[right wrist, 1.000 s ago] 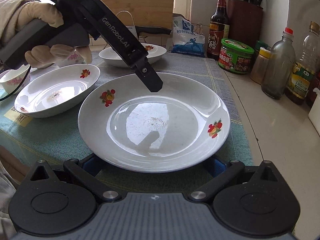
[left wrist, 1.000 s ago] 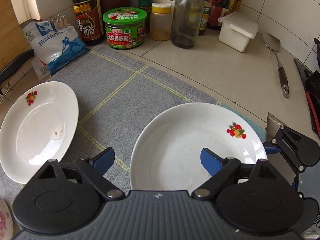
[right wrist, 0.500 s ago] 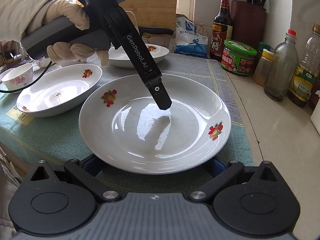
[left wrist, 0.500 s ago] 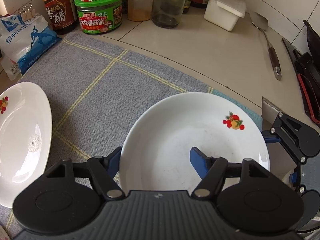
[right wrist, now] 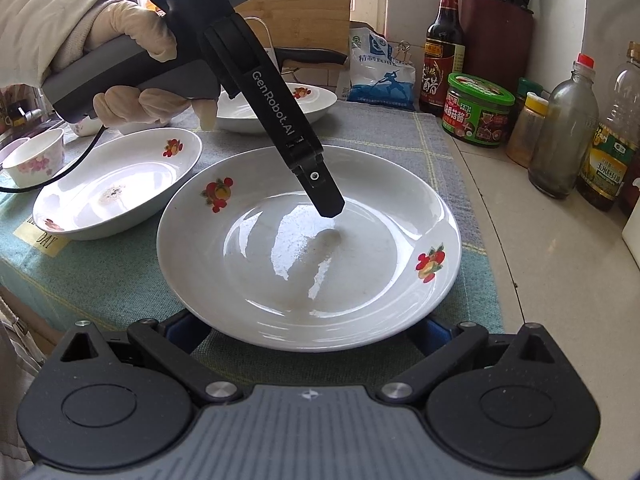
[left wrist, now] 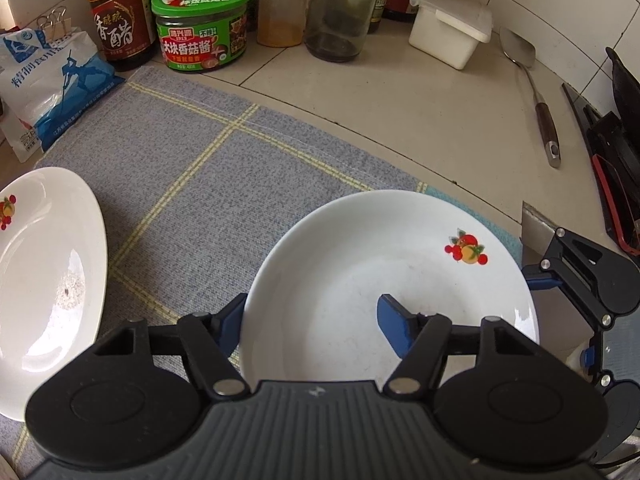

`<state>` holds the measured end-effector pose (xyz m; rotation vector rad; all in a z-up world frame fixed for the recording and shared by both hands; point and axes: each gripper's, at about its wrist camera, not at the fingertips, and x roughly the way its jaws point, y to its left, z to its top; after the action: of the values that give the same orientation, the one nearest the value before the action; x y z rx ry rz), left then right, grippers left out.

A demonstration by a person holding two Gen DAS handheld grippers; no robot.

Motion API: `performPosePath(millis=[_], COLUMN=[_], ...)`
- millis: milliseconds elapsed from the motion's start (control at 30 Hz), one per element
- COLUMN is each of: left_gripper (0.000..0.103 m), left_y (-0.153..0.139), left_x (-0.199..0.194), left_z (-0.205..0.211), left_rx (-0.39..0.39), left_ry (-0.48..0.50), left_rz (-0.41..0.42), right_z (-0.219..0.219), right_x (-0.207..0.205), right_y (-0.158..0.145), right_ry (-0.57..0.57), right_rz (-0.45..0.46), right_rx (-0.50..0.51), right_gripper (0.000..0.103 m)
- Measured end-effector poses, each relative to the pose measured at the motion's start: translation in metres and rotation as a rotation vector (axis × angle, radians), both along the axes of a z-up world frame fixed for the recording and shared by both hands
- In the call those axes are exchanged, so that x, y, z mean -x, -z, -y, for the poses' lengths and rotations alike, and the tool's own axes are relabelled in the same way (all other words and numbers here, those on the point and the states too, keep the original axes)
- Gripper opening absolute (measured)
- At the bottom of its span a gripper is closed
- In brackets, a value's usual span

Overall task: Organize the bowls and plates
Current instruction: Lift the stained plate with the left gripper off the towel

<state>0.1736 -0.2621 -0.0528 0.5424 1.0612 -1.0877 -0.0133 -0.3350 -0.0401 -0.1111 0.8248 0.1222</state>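
1. Left wrist view: a white plate with a fruit print lies at lower centre of the frame on a grey checked cloth.
2. The left gripper straddles the plate's near-left rim, one blue finger pad over the inside of the plate and the other outside the rim; the jaws are spread, and whether either pad touches the plate cannot be told.
3. Right wrist view: the same plate fills the middle of the frame, and the left gripper's dark finger points down over its well.
4. The right gripper sits at the plate's near edge, its jaws spread wide with both fingertips hidden under the rim, so contact cannot be told.
5. A second fruit-print plate lies just beside it at middle left, a third sits behind, and a small flowered bowl stands at the far left edge.
6. Along the upper part of the left wrist view stand a green-lidded jar, a dark sauce bottle, a blue-and-white bag and a white lidded box; a spatula lies at upper right.
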Motion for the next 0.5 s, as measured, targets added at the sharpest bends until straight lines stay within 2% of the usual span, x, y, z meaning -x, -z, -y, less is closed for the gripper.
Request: performPosePath(millis=[500], left_gripper=[0.068], left_y=[-0.011], left_x=[-0.026], left_z=[0.014], left_rx=[0.059], left_ry=[-0.018], left_rz=[0.045], right_z=[0.022], right_x=[-0.032], right_y=[-0.008], right_ry=[-0.025], right_rz=[0.014], right_rx=[0.044], right_gripper=[0.103])
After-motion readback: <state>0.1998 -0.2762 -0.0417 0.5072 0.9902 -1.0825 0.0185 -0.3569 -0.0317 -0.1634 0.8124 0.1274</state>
